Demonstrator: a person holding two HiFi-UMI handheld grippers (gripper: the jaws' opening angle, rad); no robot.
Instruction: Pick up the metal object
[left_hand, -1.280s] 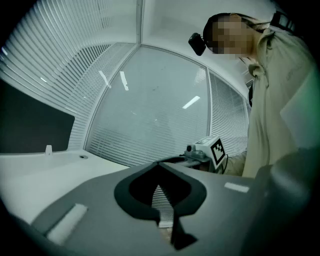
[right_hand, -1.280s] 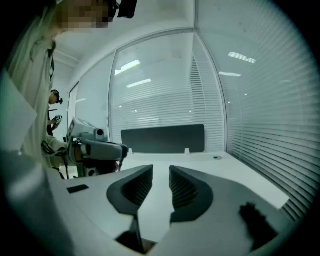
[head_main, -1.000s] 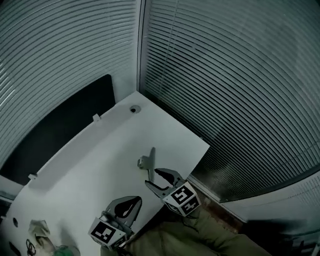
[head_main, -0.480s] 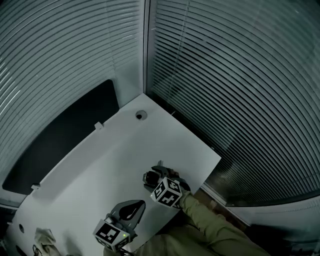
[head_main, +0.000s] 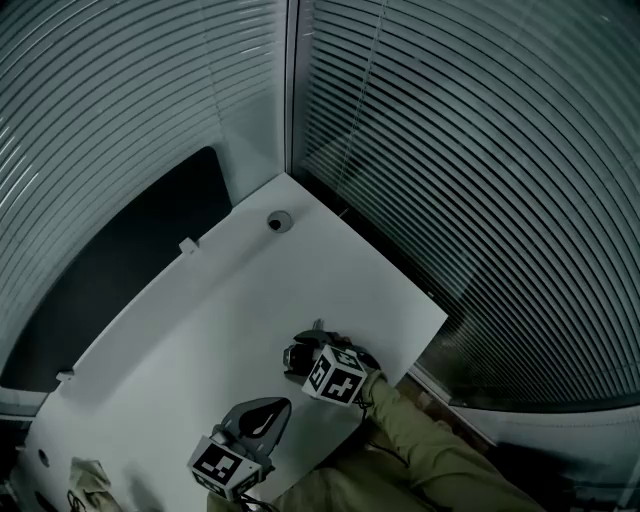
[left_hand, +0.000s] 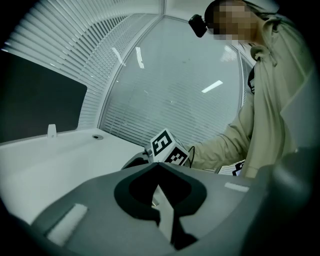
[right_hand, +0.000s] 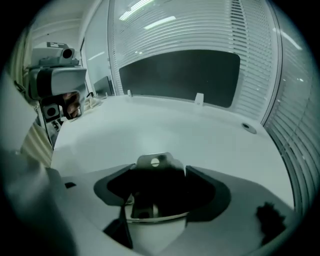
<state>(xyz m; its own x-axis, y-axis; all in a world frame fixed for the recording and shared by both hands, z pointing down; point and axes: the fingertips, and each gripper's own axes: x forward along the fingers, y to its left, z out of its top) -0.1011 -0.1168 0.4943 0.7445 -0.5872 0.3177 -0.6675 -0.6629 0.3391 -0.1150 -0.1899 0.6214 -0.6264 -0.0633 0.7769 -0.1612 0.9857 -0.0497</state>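
So the right gripper (right_hand: 156, 175) is clamped on the small grey metal bracket (right_hand: 154, 161), which is pinched between the pads with its holed tab poking out. It's held down near the edge of the white worktop (head_main: 200, 320). The left gripper (left_hand: 156, 167) is pressed together, empty, and parked just beside.

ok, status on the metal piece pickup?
Right gripper shut on metal bracket, not clearly lifted off the table. Left gripper shut, empty, near table edge. Nothing in the way.
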